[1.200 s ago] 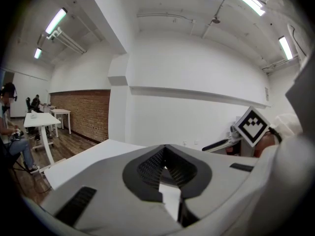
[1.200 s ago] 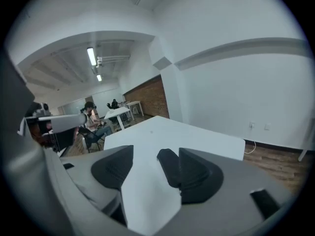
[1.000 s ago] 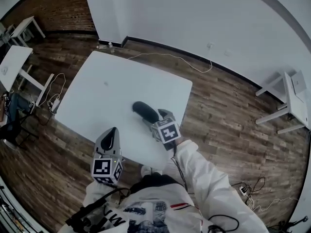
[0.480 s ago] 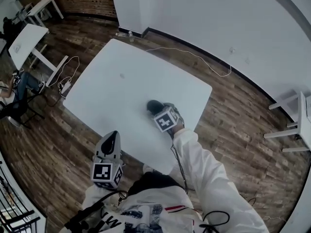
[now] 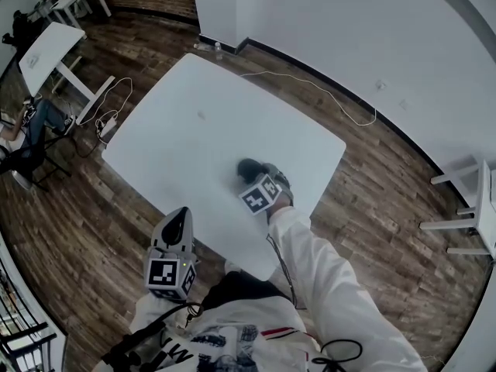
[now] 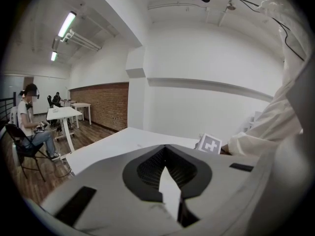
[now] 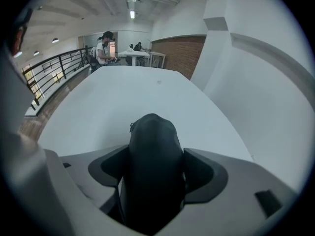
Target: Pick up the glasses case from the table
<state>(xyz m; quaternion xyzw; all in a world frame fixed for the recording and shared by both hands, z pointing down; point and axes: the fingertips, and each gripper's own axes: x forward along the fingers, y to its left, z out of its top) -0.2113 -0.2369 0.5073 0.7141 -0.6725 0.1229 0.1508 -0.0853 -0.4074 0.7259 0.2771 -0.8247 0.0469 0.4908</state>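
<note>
Now my right gripper (image 7: 155,177) pinches the dark glasses case (image 7: 152,144) at the white table (image 5: 178,142), near its right edge. The case looks smooth and rounded, so a weak grip may let it slip. My left gripper (image 6: 165,156) is pressed together, empty.

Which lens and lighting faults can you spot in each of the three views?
Head view: the lens bows the straight edges of the table, and the corners go dark. Left gripper view: the ceiling lights burn out white, with a black ring round the frame. Right gripper view: the dark glasses case shows almost no surface detail.
</note>
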